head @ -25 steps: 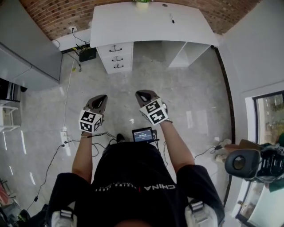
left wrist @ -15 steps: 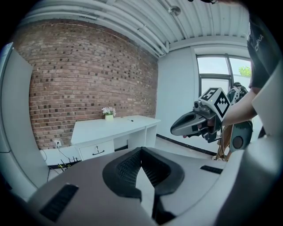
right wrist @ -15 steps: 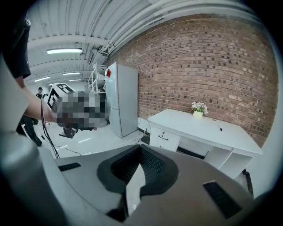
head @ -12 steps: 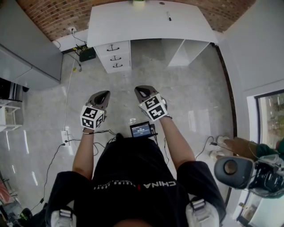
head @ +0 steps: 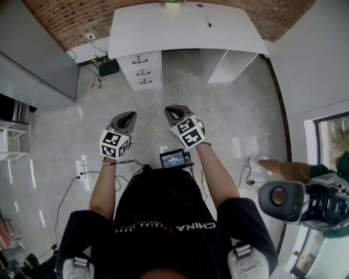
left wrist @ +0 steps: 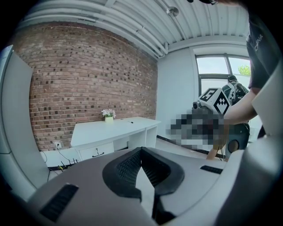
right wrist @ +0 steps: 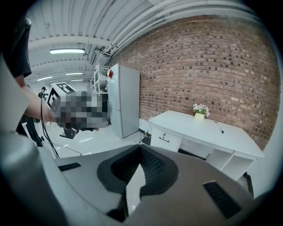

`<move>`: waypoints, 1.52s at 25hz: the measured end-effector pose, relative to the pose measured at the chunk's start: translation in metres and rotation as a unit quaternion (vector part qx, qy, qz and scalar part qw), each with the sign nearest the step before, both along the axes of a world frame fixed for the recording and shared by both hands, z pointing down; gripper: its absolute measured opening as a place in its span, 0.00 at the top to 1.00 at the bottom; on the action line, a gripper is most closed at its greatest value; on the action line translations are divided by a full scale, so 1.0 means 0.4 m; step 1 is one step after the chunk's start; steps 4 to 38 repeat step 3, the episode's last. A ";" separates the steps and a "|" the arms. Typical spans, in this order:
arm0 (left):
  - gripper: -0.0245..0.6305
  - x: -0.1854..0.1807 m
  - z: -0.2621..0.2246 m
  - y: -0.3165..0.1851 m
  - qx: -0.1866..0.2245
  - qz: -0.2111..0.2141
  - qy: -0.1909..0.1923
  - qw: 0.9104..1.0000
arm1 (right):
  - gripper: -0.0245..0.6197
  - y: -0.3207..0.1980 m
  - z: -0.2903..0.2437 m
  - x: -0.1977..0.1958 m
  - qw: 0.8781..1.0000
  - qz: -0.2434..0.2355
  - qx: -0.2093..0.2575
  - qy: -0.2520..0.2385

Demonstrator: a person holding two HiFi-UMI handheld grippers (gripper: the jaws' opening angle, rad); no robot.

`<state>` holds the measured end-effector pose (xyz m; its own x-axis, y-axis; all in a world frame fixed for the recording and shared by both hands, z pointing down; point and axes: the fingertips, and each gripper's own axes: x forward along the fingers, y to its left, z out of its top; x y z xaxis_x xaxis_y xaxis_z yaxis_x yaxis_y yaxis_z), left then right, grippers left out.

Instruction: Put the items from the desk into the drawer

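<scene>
A white desk (head: pixel 180 30) stands against the brick wall, far ahead of me. On it lie a black pen (head: pixel 208 22) and a small flower pot (head: pixel 174 3). Three shut drawers (head: pixel 143 68) sit under its left half. My left gripper (head: pixel 126 116) and right gripper (head: pixel 173 113) hang side by side at waist height over the floor, well short of the desk. Both are shut with nothing between the jaws. The left gripper view shows the desk (left wrist: pixel 115 128) and the pot (left wrist: pixel 108 115). In the right gripper view I see the desk (right wrist: pixel 208 132), the pen (right wrist: pixel 221 130) and the top drawer (right wrist: pixel 164 139).
A tall grey cabinet (head: pixel 32 60) stands at the left. Cables and a power strip (head: pixel 80 169) lie on the floor at my left. A camera rig (head: pixel 305 199) and another person's leg (head: pixel 283 169) are at my right. A small screen (head: pixel 174 159) hangs at my waist.
Both grippers have shifted slightly toward the desk, still shut. The camera rig and the other person at the right have moved.
</scene>
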<state>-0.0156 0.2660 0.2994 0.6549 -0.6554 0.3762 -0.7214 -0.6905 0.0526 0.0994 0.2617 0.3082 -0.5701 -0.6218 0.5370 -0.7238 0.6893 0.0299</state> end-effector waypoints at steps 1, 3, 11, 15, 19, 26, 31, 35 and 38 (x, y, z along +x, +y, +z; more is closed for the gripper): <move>0.95 -0.008 -0.017 -0.001 -0.003 0.000 0.001 1.000 | 0.94 -0.001 -0.018 -0.008 1.000 0.000 -0.002 0.002; 0.95 -0.020 -0.042 0.002 -0.007 0.000 0.002 1.000 | 0.94 0.002 -0.046 -0.019 1.000 -0.001 -0.004 0.005; 0.95 -0.020 -0.042 0.002 -0.007 0.000 0.002 1.000 | 0.94 0.002 -0.046 -0.019 1.000 -0.001 -0.004 0.005; 0.95 -0.020 -0.042 0.002 -0.007 0.000 0.002 1.000 | 0.94 0.002 -0.046 -0.019 1.000 -0.001 -0.004 0.005; 0.95 -0.020 -0.042 0.002 -0.007 0.000 0.002 1.000 | 0.94 0.002 -0.046 -0.019 1.000 -0.001 -0.004 0.005; 0.95 -0.020 -0.042 0.002 -0.007 0.000 0.002 1.000 | 0.94 0.002 -0.046 -0.019 1.000 -0.001 -0.004 0.005; 0.95 -0.020 -0.042 0.002 -0.007 0.000 0.002 1.000 | 0.94 0.002 -0.046 -0.019 1.000 -0.001 -0.004 0.005; 0.95 -0.020 -0.042 0.002 -0.007 0.000 0.002 1.000 | 0.94 0.002 -0.046 -0.019 1.000 -0.001 -0.004 0.005; 0.95 -0.020 -0.042 0.002 -0.007 0.000 0.002 1.000 | 0.94 0.002 -0.046 -0.019 1.000 -0.001 -0.004 0.005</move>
